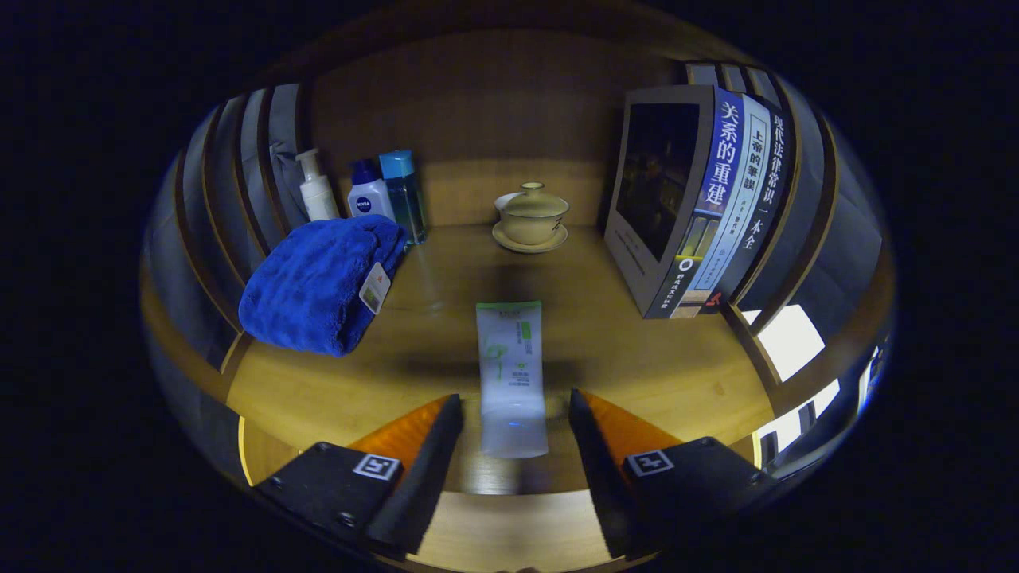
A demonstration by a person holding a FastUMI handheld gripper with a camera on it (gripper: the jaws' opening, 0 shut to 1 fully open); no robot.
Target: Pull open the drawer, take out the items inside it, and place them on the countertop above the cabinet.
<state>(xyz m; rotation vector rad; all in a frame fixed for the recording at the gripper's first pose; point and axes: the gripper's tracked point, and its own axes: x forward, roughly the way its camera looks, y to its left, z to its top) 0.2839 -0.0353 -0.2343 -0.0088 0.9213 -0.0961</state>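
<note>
Between the spread fingers of the claw (516, 422), touching neither, lies a white squeeze tube with green print (511, 374) on the wooden bench (637, 350). Beyond it stands a cream lidded cup on a saucer (532, 217); ahead to the left, a folded blue towel (322, 282); to the right, upright books (700, 199).

Fingers (446, 446) parted (gripping nothing).

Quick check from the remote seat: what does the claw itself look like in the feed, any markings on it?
The claw has two flat, wedge-shaped fingers tapering forward. Each is mounted on a dark block with screw heads that carries a square black-and-white fiducial tag. No cables are visible.
</note>
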